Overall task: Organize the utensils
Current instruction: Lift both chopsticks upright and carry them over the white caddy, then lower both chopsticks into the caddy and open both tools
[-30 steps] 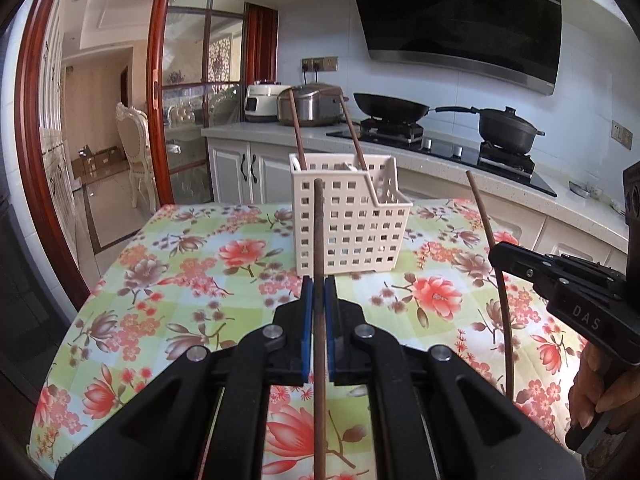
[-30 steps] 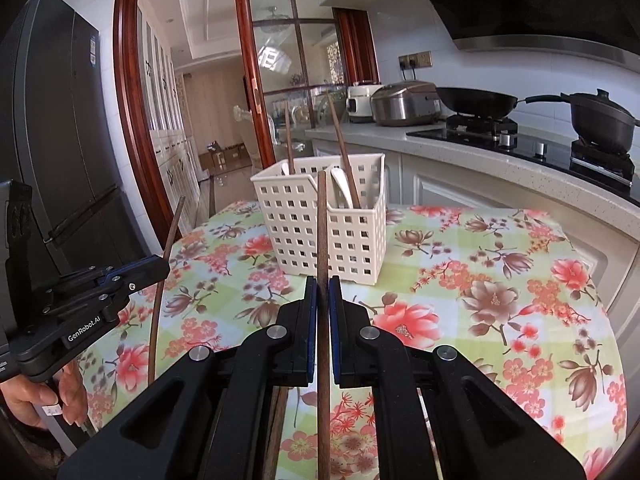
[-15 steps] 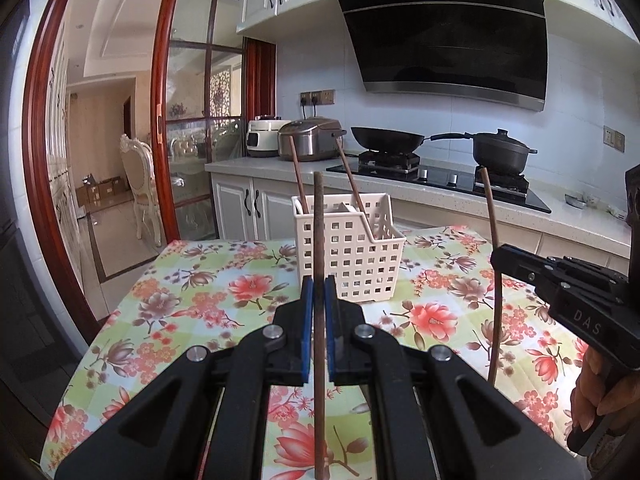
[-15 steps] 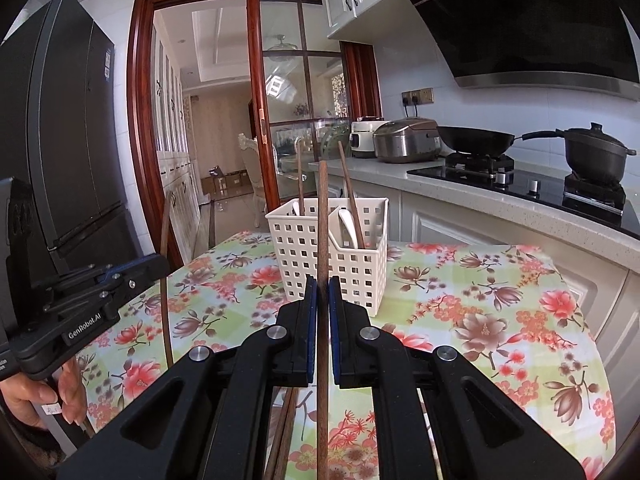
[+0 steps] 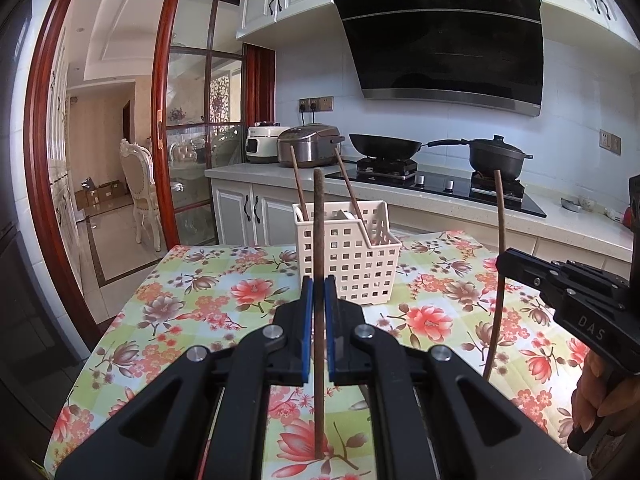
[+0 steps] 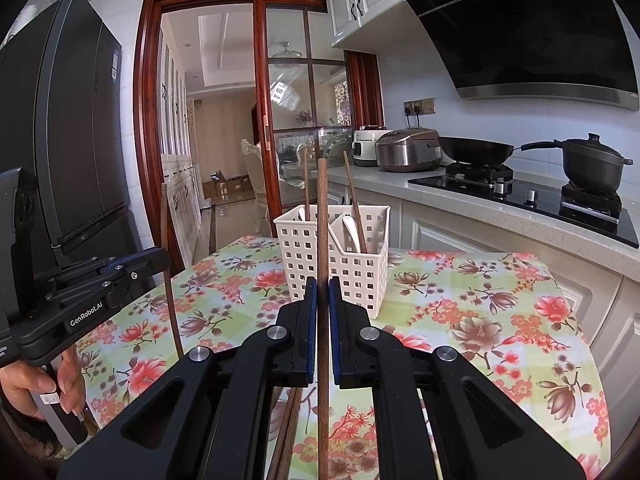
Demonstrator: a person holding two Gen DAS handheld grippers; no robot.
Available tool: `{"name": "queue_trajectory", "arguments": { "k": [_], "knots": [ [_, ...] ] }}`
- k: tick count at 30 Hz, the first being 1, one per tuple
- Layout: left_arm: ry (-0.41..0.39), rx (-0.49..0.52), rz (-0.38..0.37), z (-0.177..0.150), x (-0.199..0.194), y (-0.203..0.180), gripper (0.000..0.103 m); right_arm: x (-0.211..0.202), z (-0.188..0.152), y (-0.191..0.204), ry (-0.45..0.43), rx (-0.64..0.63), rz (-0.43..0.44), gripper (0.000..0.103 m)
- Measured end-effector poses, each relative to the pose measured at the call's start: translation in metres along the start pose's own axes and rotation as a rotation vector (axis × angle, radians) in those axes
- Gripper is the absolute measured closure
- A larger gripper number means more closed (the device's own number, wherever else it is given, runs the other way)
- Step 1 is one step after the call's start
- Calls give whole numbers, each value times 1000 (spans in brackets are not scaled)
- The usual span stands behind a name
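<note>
A: Which step is this, by your reading?

B: Carrying, I'd say. The left hand-held gripper (image 5: 316, 300) is clamped narrow on a brown chopstick (image 5: 318, 280), and the right hand-held gripper (image 6: 322, 300) is pinched on a second chopstick (image 6: 322, 264). Both sticks hang in the air above the table (image 5: 192, 304), short of the white basket (image 5: 352, 256).

A: And the basket itself?

B: It stands upright on the floral cloth, toward the far side of the table. Two chopsticks (image 6: 352, 200) already lean out of it, and a white spoon (image 6: 352, 232) sits in the near right compartment.

A: How do the held sticks lie?

B: Each has its long axis close to vertical, running between the jaws with one end above and one end below. The left one's lower end seems near the cloth; whether it touches, I cannot tell. Which end is the thin tip I also cannot tell.

A: So the next move?

B: Probably lift until the lower ends clear the rim, move forward over a compartment, then lower and loosen the grip. Keeping each stick upright matters, since a tilted one could catch on the rim or nudge the light basket.

A: Anything left on the table?

B: In the right view, more brown sticks (image 6: 286, 440) lie below the gripper.
</note>
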State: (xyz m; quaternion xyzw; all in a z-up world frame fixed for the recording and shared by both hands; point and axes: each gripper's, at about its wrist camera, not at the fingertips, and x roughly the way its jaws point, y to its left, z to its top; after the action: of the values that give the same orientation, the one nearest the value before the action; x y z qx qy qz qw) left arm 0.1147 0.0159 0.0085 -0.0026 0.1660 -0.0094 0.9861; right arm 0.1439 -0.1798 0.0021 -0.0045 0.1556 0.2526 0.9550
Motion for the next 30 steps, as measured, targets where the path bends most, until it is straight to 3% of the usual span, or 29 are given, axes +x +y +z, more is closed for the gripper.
{"name": "queue_trajectory", "arguments": {
  "k": [17, 24, 30],
  "knots": [
    [2, -25, -15, 20, 1, 7, 97, 19, 21, 6, 7, -41, -6, 97],
    [-43, -5, -15, 49, 14, 6, 97, 29, 57, 7, -53, -57, -26, 97],
    [-47, -4, -61, 98, 33, 9, 98, 54, 107, 4, -70, -84, -50, 97]
  ]
}}
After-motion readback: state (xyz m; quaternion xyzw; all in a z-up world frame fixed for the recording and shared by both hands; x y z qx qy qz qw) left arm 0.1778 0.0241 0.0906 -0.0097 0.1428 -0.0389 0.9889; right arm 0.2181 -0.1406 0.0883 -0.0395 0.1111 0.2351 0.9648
